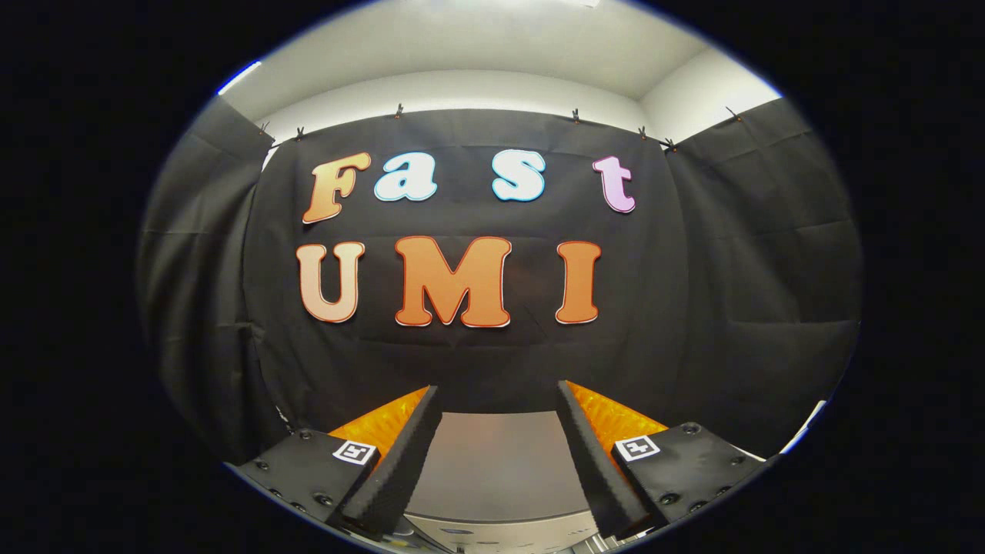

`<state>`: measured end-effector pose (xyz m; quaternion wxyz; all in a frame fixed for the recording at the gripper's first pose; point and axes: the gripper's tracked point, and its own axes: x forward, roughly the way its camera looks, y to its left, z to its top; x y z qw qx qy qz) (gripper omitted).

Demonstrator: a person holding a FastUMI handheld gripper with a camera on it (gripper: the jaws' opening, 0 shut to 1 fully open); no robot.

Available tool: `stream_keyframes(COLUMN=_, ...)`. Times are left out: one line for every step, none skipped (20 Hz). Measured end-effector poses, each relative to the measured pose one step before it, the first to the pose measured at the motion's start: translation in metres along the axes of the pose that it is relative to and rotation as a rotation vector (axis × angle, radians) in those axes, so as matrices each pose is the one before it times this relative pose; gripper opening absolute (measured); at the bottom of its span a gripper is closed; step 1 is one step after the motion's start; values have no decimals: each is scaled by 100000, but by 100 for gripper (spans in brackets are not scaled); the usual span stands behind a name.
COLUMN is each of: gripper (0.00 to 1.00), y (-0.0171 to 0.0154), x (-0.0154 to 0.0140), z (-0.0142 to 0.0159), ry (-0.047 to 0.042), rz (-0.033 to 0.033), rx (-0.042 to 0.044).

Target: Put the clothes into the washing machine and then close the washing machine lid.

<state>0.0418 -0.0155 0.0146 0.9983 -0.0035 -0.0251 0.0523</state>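
Observation:
My gripper (499, 396) is held up high and level, its two fingers (400, 454) spread wide apart with nothing between them. Between and below the fingers I see a grey flat top (496, 462) and, at the very bottom, a pale panel strip (500, 535) that looks like part of the washing machine. No clothes show in this view.
The booth's black cloth wall (731, 308) hangs straight ahead beyond the fingers, pinned by clips along its top. White walls and ceiling (492, 46) rise above it.

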Motion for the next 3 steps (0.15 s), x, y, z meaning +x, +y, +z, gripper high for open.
stream_keyframes(gripper=97, y=-57, x=20, z=5, ry=-21, rz=-343, rx=-340)
stream_keyframes(gripper=97, y=87, x=145, z=21, ry=95, rz=182, rx=-169)
stream_keyframes(gripper=97, y=-5, x=100, z=-60, ry=224, rz=-145, rx=-80)
